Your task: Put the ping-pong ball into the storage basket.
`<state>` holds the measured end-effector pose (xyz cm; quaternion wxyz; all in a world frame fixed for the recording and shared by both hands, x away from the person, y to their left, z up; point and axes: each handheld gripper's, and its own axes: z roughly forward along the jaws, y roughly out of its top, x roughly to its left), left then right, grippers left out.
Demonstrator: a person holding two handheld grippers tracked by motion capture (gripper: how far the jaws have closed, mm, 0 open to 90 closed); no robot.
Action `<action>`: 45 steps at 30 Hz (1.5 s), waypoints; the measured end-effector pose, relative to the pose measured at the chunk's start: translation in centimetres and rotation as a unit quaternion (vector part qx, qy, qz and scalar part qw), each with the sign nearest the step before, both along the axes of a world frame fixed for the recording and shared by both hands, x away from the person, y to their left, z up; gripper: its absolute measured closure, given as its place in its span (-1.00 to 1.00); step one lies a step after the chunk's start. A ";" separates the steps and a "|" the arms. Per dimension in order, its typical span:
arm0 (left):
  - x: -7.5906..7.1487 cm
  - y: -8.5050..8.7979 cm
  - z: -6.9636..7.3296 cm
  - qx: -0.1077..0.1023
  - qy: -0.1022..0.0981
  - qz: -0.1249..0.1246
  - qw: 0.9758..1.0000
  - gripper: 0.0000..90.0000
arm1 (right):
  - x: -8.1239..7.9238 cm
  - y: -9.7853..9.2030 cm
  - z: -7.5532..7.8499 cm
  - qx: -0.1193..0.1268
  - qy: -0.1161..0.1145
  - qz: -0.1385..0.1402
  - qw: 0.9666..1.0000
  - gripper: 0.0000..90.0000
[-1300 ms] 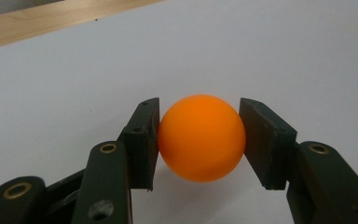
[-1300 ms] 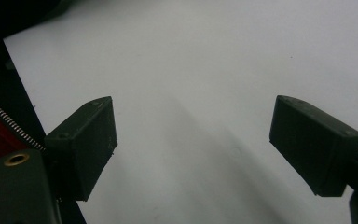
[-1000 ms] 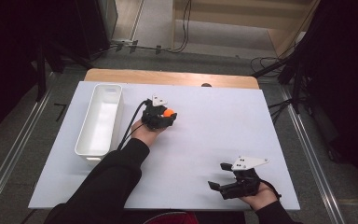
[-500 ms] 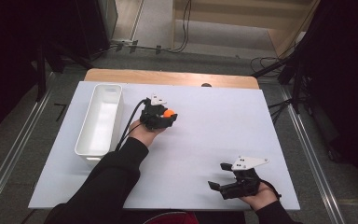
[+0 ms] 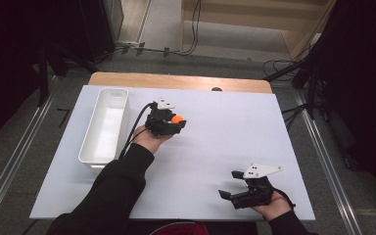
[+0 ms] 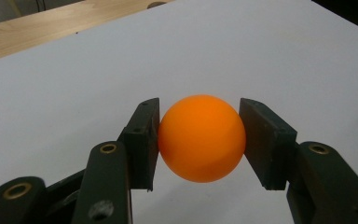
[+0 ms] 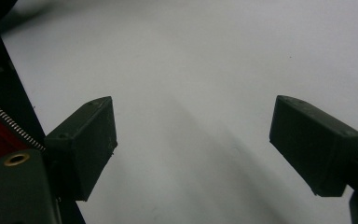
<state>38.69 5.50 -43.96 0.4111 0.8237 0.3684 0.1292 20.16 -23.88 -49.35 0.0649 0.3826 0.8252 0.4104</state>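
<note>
An orange ball (image 6: 201, 138) is clamped between the two black pads of my left gripper (image 6: 199, 140), held a little above the white table sheet. From above, the ball (image 5: 177, 119) shows as a small orange spot at the tip of the left gripper (image 5: 176, 122), near the middle of the table, right of the white tray. My right gripper (image 5: 230, 185) rests near the front right edge of the table, jaws spread wide. Between its pads (image 7: 87, 140) there is only bare white surface, and the right gripper (image 7: 193, 144) holds nothing.
A long white tray (image 5: 104, 127) stands on the left part of the white sheet (image 5: 235, 132). A strip of wooden tabletop (image 5: 176, 81) runs along the far edge. Dark stands and cables surround the table on the floor.
The left gripper with the orange ball has risen slightly off the sheet. The right gripper has stayed where it was.
</note>
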 end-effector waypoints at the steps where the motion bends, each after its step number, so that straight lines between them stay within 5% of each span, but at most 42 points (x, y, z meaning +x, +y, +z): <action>1: -0.1 0.0 0.1 0.001 -0.001 0.002 1.000 0.11 | 0.0 0.0 0.0 0.000 0.000 0.000 1.000 -0.70; 20: -0.5 1.1 2.1 -0.008 0.015 -0.007 1.000 0.11 | 0.0 0.0 0.0 -0.001 -0.002 -0.003 1.000 -0.70; 26: -0.8 1.2 3.1 0.007 0.005 -0.014 1.000 0.11 | 0.0 0.0 0.0 0.001 -0.001 -0.003 1.000 -0.70; 30: -0.9 1.4 3.6 -0.011 0.013 -0.018 1.000 0.11 | -0.1 0.0 0.0 0.003 0.000 -0.006 1.000 -0.70; 34: -1.0 1.5 3.9 0.008 0.003 -0.019 1.000 0.11 | 0.0 -0.1 0.0 0.003 -0.005 -0.005 1.000 -0.70; 45: -0.8 1.9 3.9 0.013 0.008 -0.020 1.000 0.11 | -0.1 -0.1 0.1 0.002 -0.006 -0.005 1.000 -0.70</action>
